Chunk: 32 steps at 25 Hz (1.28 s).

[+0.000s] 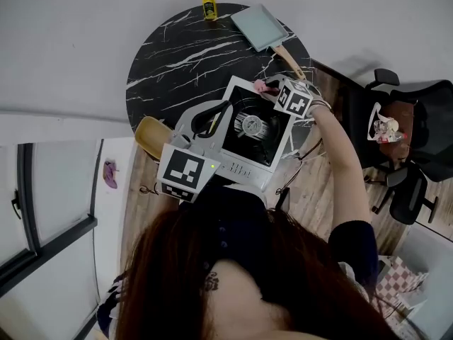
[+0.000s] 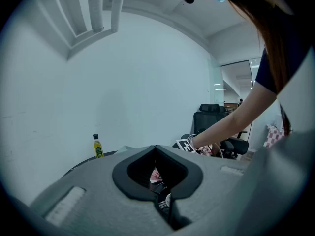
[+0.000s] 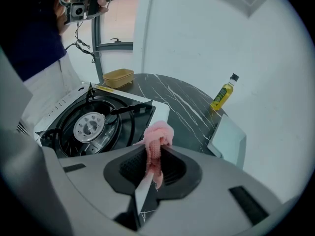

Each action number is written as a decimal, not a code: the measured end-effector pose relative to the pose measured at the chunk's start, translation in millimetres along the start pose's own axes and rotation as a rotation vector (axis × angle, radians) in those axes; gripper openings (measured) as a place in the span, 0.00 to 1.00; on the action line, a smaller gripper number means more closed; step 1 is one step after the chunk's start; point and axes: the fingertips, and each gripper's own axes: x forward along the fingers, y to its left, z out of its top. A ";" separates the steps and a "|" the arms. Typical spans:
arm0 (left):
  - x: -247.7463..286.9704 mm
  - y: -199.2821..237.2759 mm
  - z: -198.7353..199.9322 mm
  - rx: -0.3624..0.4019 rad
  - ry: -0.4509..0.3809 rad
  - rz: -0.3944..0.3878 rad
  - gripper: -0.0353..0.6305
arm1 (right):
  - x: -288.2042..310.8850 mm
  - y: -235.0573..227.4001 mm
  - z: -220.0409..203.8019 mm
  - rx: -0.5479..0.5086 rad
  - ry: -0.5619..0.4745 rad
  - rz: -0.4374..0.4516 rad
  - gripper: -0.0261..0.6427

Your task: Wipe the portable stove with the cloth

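Note:
A white portable stove (image 1: pixel 249 129) with a black burner sits on the near side of a round black marble table (image 1: pixel 177 55). My right gripper (image 1: pixel 277 94) is at the stove's far right corner, shut on a bunched pink cloth (image 1: pixel 265 87). In the right gripper view the cloth (image 3: pixel 158 134) sticks out of the right gripper (image 3: pixel 153 156) just past the stove's (image 3: pixel 93 124) white rim; contact cannot be told. My left gripper (image 1: pixel 225 108) hovers over the stove's left side, jaw tips together and holding nothing. In the left gripper view the left gripper (image 2: pixel 158 181) points at the wall.
A small yellow oil bottle (image 1: pixel 208 2) stands at the table's far edge, next to a grey-blue square pan (image 1: pixel 260 25) with a wooden handle. A tan bowl (image 1: pixel 152 137) sits left of the stove. Black office chairs (image 1: pixel 417 119) stand to the right on the wooden floor.

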 end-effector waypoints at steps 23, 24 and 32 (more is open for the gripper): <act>2.1 -8.4 2.2 0.018 -0.006 -0.015 0.07 | -14.5 6.4 -24.2 0.008 0.024 0.015 0.13; 2.0 -8.6 1.8 0.016 -0.004 -0.016 0.07 | -15.0 6.9 -25.1 0.008 0.026 0.016 0.13; 5.0 -11.3 1.1 0.014 -0.004 -0.026 0.07 | -20.1 8.2 -34.3 0.021 0.035 0.015 0.13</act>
